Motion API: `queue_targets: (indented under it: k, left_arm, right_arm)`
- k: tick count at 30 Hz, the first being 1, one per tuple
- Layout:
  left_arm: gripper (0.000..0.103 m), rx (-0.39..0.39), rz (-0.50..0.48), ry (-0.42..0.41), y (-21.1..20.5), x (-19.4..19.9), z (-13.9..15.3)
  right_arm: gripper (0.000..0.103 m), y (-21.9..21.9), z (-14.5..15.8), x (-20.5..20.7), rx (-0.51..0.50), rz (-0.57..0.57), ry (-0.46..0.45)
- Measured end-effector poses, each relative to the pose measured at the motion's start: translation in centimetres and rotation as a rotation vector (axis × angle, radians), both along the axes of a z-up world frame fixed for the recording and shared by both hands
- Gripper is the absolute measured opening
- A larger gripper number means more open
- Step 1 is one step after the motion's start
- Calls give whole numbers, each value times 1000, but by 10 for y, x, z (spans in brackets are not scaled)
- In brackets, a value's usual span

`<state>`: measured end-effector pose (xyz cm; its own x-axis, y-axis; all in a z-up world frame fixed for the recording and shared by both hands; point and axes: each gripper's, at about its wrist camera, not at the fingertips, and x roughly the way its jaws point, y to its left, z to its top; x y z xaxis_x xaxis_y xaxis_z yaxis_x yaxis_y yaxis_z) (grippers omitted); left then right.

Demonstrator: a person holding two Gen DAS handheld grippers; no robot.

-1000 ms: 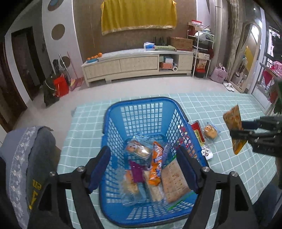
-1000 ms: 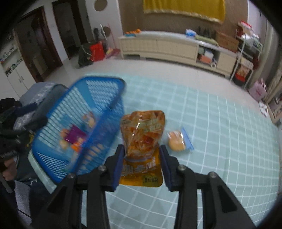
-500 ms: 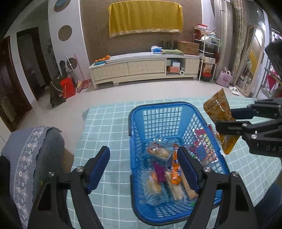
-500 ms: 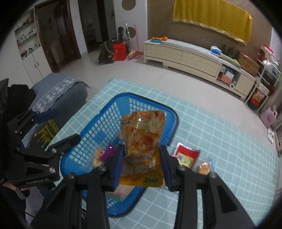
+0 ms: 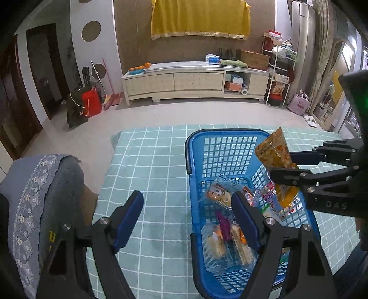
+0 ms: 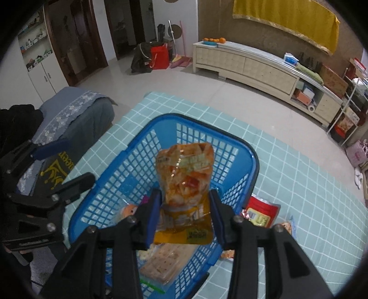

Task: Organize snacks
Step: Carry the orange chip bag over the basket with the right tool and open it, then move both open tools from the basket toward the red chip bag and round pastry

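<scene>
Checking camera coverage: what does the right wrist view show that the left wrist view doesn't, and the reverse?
Right wrist only: a red snack packet on the checked tablecloth beside the basket, and white cupboards by the doorway.

Left wrist only: the left hand-held gripper seen from behind, jaws apart with nothing between them, and a mirror at the right.

Both: the blue basket of snacks, the orange snack pouch gripped by the right hand-held gripper above it, and the yellow cloth.

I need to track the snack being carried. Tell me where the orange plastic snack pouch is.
Orange plastic snack pouch is clamped upright in the right gripper, above the blue plastic basket.
</scene>
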<state>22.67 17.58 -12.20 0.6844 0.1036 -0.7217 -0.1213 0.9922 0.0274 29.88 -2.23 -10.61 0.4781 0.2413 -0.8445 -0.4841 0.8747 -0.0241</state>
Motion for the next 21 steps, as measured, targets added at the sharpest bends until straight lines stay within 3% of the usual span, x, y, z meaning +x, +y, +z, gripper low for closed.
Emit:
queue_targets:
  k: [3,6,7,13,16,21]
  left_arm:
    - [77,0,11,11,0,1,-1]
    - [77,-7,24,29,-2,0,0]
    - [77,-7,22,28,-4,-1,2]
    - [77,0,-3,-10,-22,-9,20]
    - [77,-17,-17,-20,-34,-9,28]
    - [77,-18,-49,-22,-64,-5,36]
  right_arm:
    - [54,1,-3,1,-4,-1,-22]
    - [83,0,-1,1,-20,-16,-63]
    - [88,-4,2,0,-15,-24,-74]
    - [92,-42,30,-13,-6,-69,-121]
    - [103,-64,43,-20,4,-96,-144]
    - [103,-101,59,-26,25,-146,-160]
